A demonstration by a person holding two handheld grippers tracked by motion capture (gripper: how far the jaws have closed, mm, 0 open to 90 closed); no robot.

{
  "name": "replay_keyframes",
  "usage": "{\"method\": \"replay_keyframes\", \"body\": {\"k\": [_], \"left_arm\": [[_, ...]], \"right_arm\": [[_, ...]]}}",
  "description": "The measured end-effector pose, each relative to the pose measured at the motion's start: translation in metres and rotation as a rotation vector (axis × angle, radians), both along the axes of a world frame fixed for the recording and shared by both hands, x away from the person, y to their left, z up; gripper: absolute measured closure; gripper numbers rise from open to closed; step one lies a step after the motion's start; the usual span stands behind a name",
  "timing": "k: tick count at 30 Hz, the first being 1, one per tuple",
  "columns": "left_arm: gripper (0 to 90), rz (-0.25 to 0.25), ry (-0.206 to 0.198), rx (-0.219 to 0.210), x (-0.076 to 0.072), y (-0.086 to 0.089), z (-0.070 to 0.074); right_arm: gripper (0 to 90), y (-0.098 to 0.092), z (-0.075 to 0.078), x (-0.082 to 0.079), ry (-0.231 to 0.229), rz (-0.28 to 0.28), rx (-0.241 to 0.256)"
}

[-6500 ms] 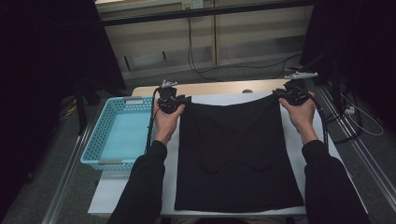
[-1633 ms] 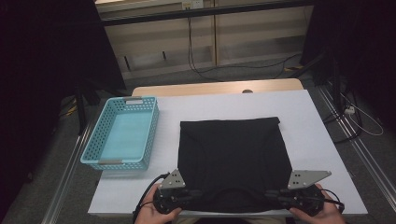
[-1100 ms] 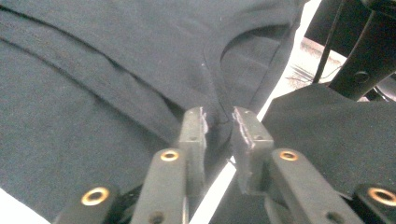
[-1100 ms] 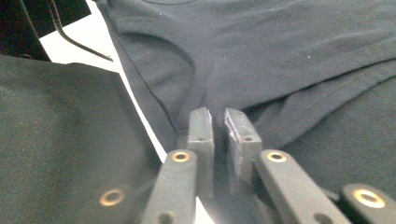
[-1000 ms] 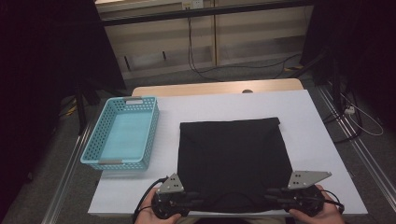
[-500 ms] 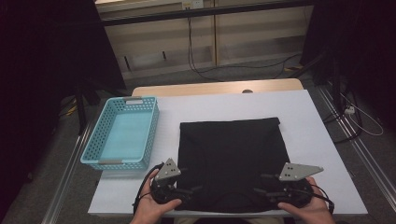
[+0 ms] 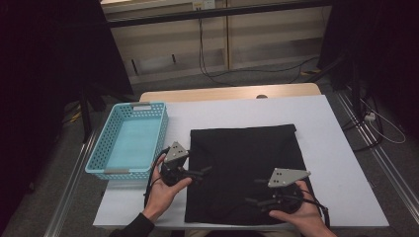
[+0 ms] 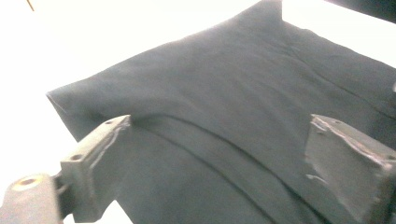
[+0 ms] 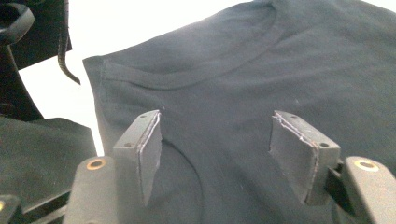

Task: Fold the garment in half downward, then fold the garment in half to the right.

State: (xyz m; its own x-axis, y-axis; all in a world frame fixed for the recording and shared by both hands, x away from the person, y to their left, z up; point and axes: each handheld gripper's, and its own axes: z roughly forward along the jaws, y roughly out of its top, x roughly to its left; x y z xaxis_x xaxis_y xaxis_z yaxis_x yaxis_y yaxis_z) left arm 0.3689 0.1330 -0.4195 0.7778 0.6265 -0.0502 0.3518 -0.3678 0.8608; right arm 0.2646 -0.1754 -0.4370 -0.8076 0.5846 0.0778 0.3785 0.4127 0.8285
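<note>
The folded black cotton T-shirt (image 7: 247,170) lies flat on the white table (image 7: 341,163), just right of the empty turquoise plastic basket (image 7: 129,139). Both the left gripper (image 7: 201,172) and right gripper (image 7: 253,191) hover over its near half, jaws spread, holding nothing. Pinch each near corner evenly through every layer, so the next fold stays square.
</note>
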Motion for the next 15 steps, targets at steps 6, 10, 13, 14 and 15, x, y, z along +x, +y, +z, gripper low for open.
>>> {"method": "replay_keyframes", "body": {"k": [6,10,13,14,15], "left_arm": [[10.4,0.020,0.001,0.016,0.018,-0.006,-0.001],[10.1,0.026,0.023,0.022,0.035,-0.007,0.000],[10.2,0.054,0.018,0.013,0.047,-0.007,-0.001],[10.5,0.056,0.033,0.032,0.050,-0.008,-0.001],[11.7,0.059,0.035,0.050,0.052,-0.008,-0.001]], "right_arm": [[28.3,0.017,0.001,0.004,0.002,0.023,0.002],[27.0,0.028,0.001,0.005,0.013,0.048,0.002],[24.4,0.035,0.002,0.008,0.013,0.053,0.000],[24.3,0.038,0.002,0.008,0.011,0.056,-0.005],[24.5,0.040,0.002,0.008,0.013,0.062,-0.004]]}}
